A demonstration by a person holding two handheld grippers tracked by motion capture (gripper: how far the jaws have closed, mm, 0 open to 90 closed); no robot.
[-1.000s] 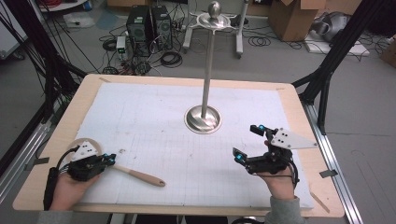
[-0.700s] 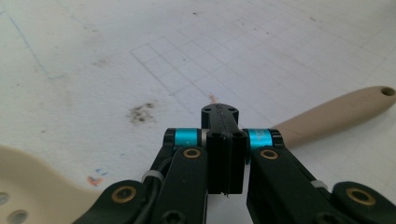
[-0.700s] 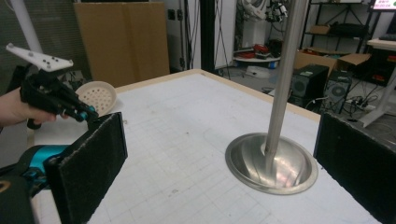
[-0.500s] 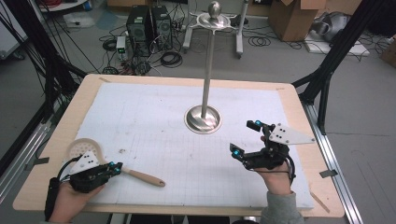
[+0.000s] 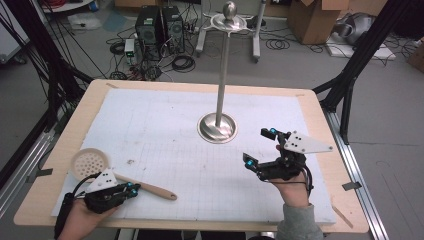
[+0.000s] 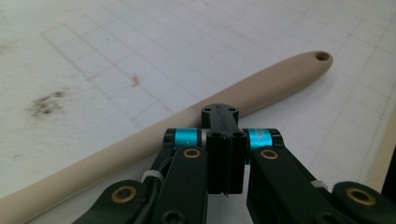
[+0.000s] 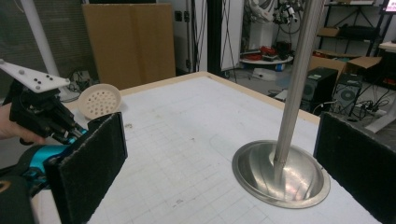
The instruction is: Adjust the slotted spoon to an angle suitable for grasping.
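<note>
Beige plastic: skimmer spoon, one; round perforated bowl, long handle with a hole at its end.
Place: lying on the white mat, well left of the single steel stand.
Left gripper: jaws pressed together at the handle, nothing between.
Right gripper: jaws spread, empty.

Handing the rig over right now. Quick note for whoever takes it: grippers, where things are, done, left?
Left gripper: jaws shut, empty, just short of the slotted spoon's handle; whether the tips touch it is unclear.
Right gripper: jaws wide open, empty, hovering beside the stand's base.
Slotted spoon: flat on the white mat, perforated bowl toward the table's left edge, handle end with its hole pointing right.
Metal stand: upright mid-table, nothing hanging on it.
Done: nothing gripped yet.
Left: probably open the left jaws and pick up the spoon.
</note>
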